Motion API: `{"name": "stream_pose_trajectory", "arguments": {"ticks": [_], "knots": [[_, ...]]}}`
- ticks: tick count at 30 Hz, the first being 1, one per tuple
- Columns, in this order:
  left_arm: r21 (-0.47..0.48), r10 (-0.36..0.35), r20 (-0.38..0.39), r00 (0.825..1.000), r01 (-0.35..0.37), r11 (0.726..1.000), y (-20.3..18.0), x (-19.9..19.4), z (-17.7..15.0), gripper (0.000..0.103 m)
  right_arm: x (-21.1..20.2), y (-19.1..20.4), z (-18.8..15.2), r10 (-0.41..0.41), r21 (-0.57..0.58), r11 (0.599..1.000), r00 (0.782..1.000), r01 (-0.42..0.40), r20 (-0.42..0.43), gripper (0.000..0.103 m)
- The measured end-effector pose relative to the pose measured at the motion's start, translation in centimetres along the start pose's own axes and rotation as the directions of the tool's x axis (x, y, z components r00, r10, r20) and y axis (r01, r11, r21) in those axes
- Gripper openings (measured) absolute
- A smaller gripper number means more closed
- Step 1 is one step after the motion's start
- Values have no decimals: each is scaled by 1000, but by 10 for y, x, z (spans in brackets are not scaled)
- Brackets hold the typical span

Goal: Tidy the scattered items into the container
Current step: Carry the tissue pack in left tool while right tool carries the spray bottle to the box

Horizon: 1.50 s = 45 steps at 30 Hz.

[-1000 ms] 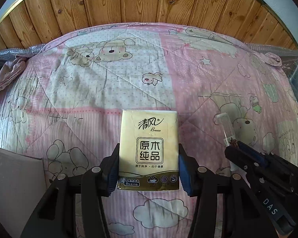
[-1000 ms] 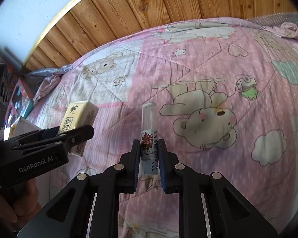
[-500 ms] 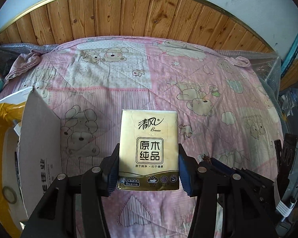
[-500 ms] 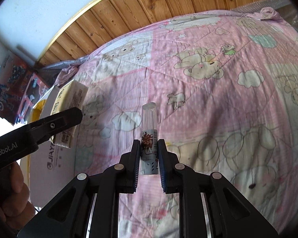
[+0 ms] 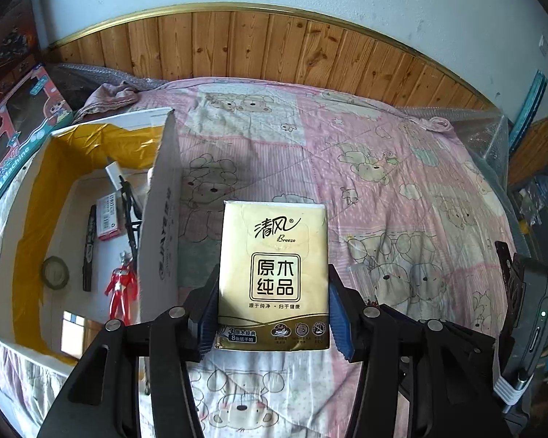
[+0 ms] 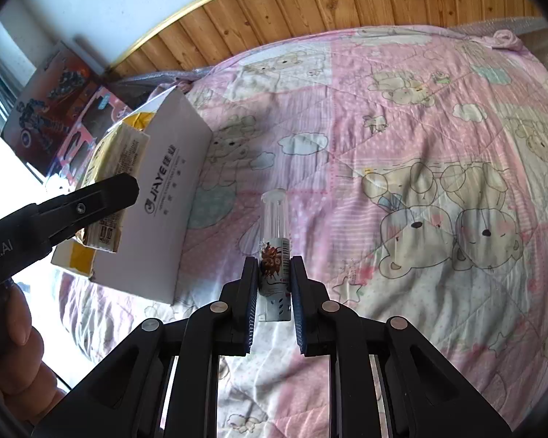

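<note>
My left gripper (image 5: 273, 314) is shut on a yellow tissue pack (image 5: 274, 273), held above the pink bear quilt just right of the white cardboard box (image 5: 160, 219). In the right wrist view the same tissue pack (image 6: 109, 182) hangs at the box's (image 6: 164, 211) open top, pinched by the left gripper (image 6: 102, 197). My right gripper (image 6: 273, 284) is shut on a clear plastic tube (image 6: 274, 233) with a printed label, raised over the quilt to the right of the box. Inside the box lie a red toy figure (image 5: 120, 284), a tape roll (image 5: 54, 273) and a black marker (image 5: 89, 248).
The quilt (image 5: 383, 182) covers the bed up to a wood-panelled wall (image 5: 274, 47). Colourful toy boxes (image 5: 14, 120) stand left of the white box. The box's flap (image 5: 160, 197) stands upright between its interior and the tissue pack. A hand (image 6: 14, 357) holds the left gripper.
Both grippers have lifted off the quilt and swung left with their items. The white box has come fully into view, and the tissue pack now sits beside its open top.
</note>
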State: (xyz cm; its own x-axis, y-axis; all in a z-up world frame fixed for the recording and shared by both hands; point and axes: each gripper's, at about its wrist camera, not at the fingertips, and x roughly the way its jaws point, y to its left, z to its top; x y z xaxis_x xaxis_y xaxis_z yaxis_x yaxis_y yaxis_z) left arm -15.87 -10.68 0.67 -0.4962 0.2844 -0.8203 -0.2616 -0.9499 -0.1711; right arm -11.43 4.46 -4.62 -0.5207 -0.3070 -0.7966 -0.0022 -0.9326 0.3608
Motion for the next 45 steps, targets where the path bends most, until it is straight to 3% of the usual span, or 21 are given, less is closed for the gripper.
{"name": "stream_pose_trajectory", "arguments": {"ticks": [11, 22, 31, 45], "knots": [[-102, -42, 43, 998, 46, 994, 42, -47, -46, 52, -21, 68, -29, 35, -113, 993, 999, -34, 9, 18], [-215, -4, 100, 995, 26, 976, 114, -80, -63, 52, -31, 126, -39, 87, -210, 974, 996, -83, 11, 18], [-298, 36, 127, 991, 4, 955, 173, -88, -45, 52, -19, 162, -24, 117, -266, 957, 993, -115, -8, 18], [-283, 94, 114, 989, -58, 957, 218, -65, 15, 52, 13, 202, 15, 161, -310, 936, 986, -168, -49, 18]]}}
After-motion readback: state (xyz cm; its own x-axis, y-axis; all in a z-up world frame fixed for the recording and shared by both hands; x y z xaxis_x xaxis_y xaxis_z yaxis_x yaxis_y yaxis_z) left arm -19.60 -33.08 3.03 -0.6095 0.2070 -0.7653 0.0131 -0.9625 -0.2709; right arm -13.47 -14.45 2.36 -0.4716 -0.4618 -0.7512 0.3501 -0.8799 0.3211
